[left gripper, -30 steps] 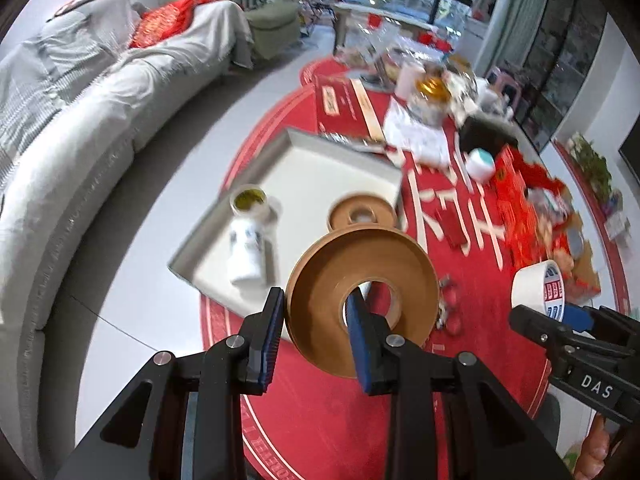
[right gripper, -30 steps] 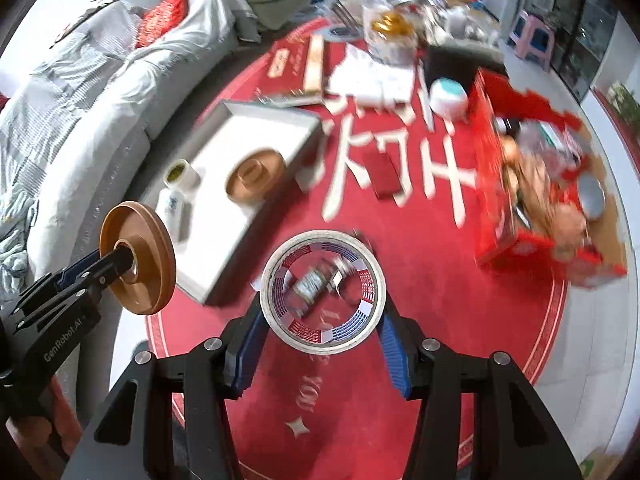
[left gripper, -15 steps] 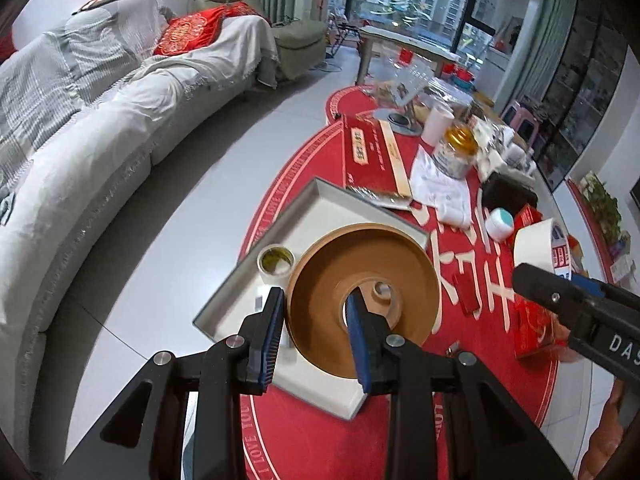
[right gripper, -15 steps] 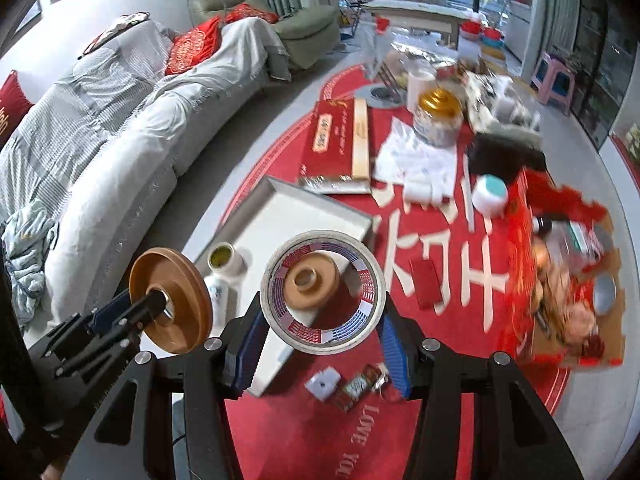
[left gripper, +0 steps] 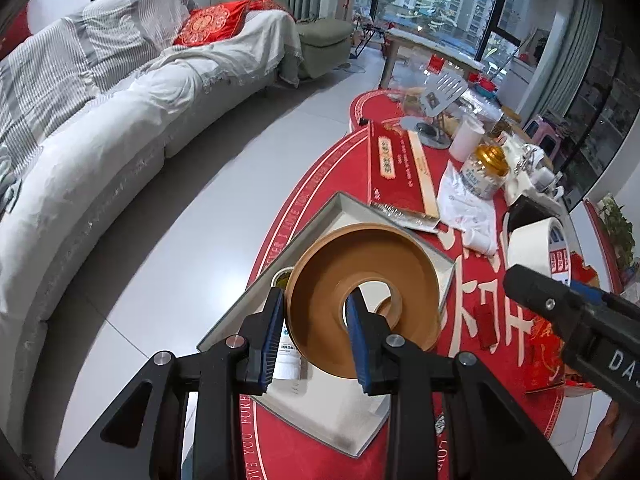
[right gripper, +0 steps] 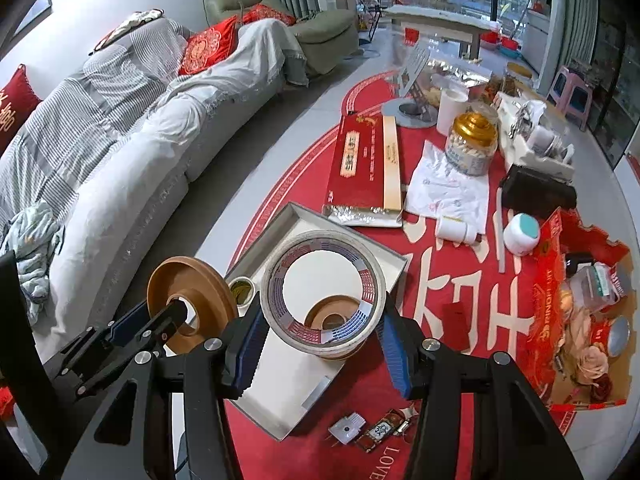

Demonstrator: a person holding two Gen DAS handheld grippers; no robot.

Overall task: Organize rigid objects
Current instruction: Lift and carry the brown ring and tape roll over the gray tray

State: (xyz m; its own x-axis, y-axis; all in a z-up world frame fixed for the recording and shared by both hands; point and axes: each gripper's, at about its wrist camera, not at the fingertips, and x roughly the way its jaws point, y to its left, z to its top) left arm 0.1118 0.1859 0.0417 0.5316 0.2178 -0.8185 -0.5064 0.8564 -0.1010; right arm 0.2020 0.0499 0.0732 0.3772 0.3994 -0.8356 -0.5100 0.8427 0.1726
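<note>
My left gripper (left gripper: 314, 326) is shut on a brown tape roll (left gripper: 400, 264), one finger through its core, held above the white tray (left gripper: 340, 216). It also shows in the right wrist view (right gripper: 188, 300). My right gripper (right gripper: 320, 344) is shut on a white tape roll with red-blue print (right gripper: 324, 292), held over the tray (right gripper: 296, 224). Another brown roll (right gripper: 332, 316) lies in the tray, seen through the white roll. A small open jar (right gripper: 242, 290) and a white bottle (left gripper: 286, 354) also lie in the tray.
The tray sits on a red round mat (right gripper: 460, 304). A red flat box (right gripper: 360, 172), a gold-lidded jar (right gripper: 472, 148), a black pouch (right gripper: 536, 192) and a torn red box of clutter (right gripper: 588, 308) lie around. Small cards (right gripper: 372, 432) lie in front. A grey sofa (right gripper: 100, 152) stands left.
Both grippers have lifted and tilted up with their rolls; the tray and mat have slid lower in view. The white roll has come over the tray. Grips are unchanged.
</note>
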